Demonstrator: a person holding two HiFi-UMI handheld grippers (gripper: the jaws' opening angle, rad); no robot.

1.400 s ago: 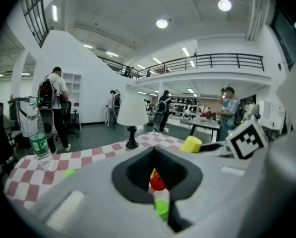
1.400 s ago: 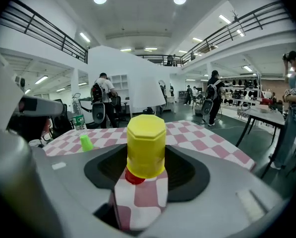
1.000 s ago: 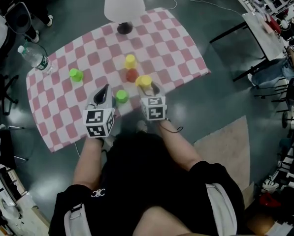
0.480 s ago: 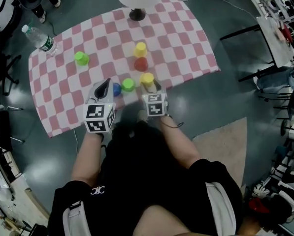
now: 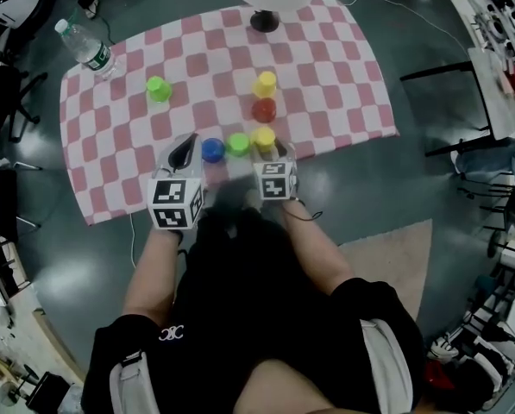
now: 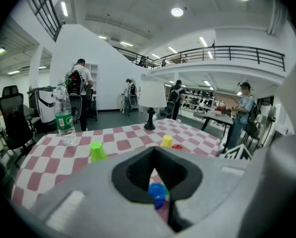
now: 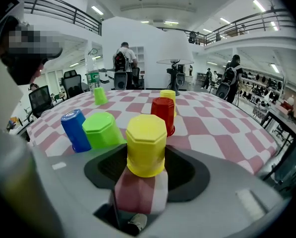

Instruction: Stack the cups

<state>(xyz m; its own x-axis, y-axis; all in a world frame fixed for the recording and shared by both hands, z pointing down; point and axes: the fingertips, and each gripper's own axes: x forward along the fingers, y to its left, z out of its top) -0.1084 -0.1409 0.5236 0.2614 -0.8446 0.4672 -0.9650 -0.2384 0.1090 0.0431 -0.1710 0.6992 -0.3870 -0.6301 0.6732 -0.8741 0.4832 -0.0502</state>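
With the right hand-held gripper wide open, nothing clamped, and the near yellow cup at its mouth by the table edge - the left hand-held gripper narrow, empty, behind the blue cup - an off-centre closure may tip that cup into the adjacent green cup.

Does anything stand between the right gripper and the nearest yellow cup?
Nothing visible does. The nearest yellow cup stands right at the open jaws of the right gripper, on the checked cloth. The green cup stands to its left, beside the path.
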